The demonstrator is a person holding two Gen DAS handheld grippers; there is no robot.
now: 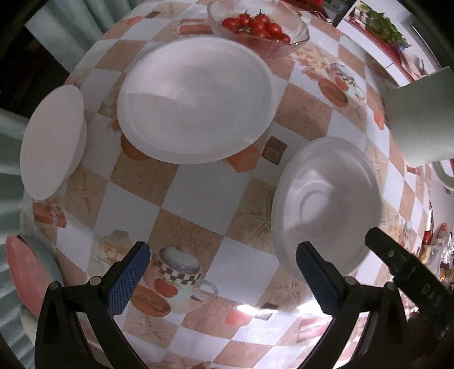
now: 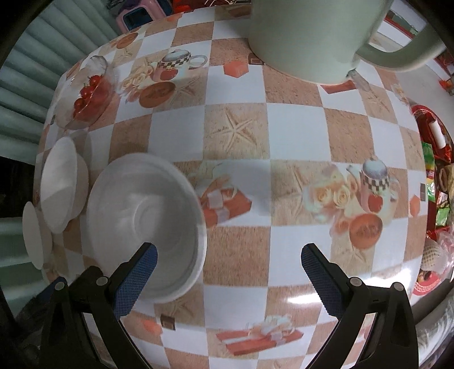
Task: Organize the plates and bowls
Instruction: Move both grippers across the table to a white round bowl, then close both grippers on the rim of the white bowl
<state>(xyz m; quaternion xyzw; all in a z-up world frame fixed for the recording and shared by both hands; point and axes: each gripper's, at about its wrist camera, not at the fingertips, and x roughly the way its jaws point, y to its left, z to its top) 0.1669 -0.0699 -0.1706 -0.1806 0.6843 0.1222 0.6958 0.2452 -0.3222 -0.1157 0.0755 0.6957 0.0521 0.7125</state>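
Observation:
A white bowl (image 1: 326,204) stands on the checked tablecloth, right of the middle in the left wrist view. A wide white plate (image 1: 195,102) lies behind it, and a smaller white bowl (image 1: 54,142) sits at the table's left edge. My left gripper (image 1: 224,269) is open over bare cloth, its right finger just before the near bowl. The right wrist view shows the same bowl (image 2: 144,224) at the left. My right gripper (image 2: 229,275) is open, its left finger overlapping the bowl's near rim. Farther left are the plate (image 2: 62,181) and the small bowl (image 2: 37,235).
A glass bowl of cherry tomatoes (image 1: 258,25) stands at the back. A pale green kettle (image 2: 312,37) fills the far side, and a red tray of wrapped snacks (image 2: 434,170) sits at the right edge. A pink plate (image 1: 25,275) lies off the near left corner.

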